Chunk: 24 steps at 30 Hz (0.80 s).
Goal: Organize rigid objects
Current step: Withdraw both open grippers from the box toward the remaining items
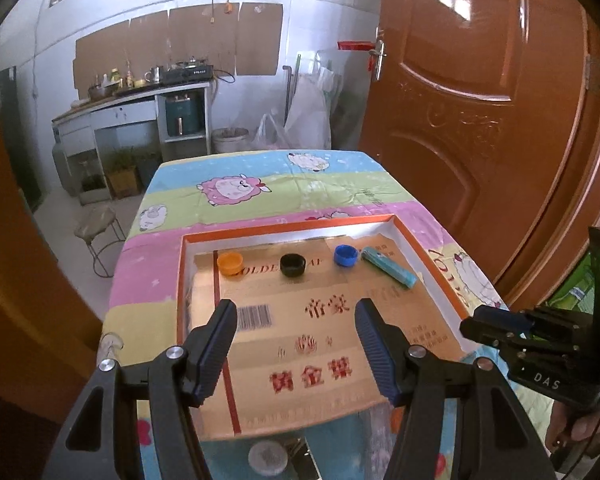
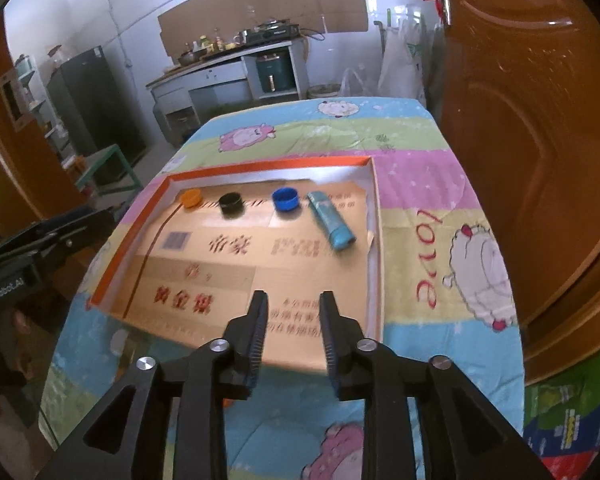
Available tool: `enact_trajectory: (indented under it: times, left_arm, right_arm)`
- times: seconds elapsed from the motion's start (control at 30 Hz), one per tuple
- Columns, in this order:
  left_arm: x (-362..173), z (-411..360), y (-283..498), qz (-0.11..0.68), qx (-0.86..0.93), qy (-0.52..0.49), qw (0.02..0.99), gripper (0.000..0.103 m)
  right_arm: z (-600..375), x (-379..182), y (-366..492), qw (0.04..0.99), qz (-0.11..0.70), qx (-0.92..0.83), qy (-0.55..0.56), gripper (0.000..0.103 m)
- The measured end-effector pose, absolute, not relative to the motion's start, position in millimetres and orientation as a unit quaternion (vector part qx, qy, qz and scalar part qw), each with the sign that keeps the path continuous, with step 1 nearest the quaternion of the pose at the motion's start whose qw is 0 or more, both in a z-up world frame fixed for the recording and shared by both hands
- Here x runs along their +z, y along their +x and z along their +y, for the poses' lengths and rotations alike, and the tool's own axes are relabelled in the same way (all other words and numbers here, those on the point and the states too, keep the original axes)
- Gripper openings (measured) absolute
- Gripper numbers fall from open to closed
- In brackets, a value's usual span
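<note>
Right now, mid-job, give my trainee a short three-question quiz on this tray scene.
1. How many caps lie in the tray?
2. True or false: the blue tube stands upright.
3. Which cap is nearest the tube: A orange, B black, C blue?

Key: 1. Three. 2. False, it lies on its side. 3. C.

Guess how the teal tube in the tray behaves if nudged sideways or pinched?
The teal tube looks rounded and lies on its side on flat cardboard, so a sideways nudge would probably roll it. It seems small and light. Its glossy surface may slip between pads; pinching across the middle seems safest.
</note>
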State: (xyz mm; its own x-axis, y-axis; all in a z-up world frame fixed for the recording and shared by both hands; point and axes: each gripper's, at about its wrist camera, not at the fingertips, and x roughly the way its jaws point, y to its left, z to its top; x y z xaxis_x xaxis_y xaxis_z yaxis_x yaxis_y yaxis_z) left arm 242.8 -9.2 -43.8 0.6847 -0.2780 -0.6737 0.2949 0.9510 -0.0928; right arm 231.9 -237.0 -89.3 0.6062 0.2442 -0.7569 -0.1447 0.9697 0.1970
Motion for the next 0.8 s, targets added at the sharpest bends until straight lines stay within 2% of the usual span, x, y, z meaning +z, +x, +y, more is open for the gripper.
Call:
enact_trajectory:
  times: [0.07,0.1,0.4,0.47,0.8]
  left_arm:
    - [-43,-6,234,0.362,-0.157,0.011,0.919,0.061]
    - [-44,-4,228,0.361,-0.156,0.011,0.919,0.061]
    - [-52,16,184,0.358,-0.153,-0.004,0.921,0.061]
    - [-55,19,175,0.357,-0.152,-0.008,0.922,0.061]
    - [-91,9,128,0.371,-0.165,0.012,0.914,0.061]
  right_arm:
    - [-233,-91,221,0.893,0.432,0.112,0.058,0.044]
    - [-231,-91,218,0.892,0.433,0.114,0.058,0.046]
    - [-220,-92,187,0.891,0.436,0.115,0.056,0.051]
    - [-218,-91,180,0.891,0.435,0.116,0.055,0.063]
    - [-206,-105,151,0.885,0.446,0.123,0.046,0.063]
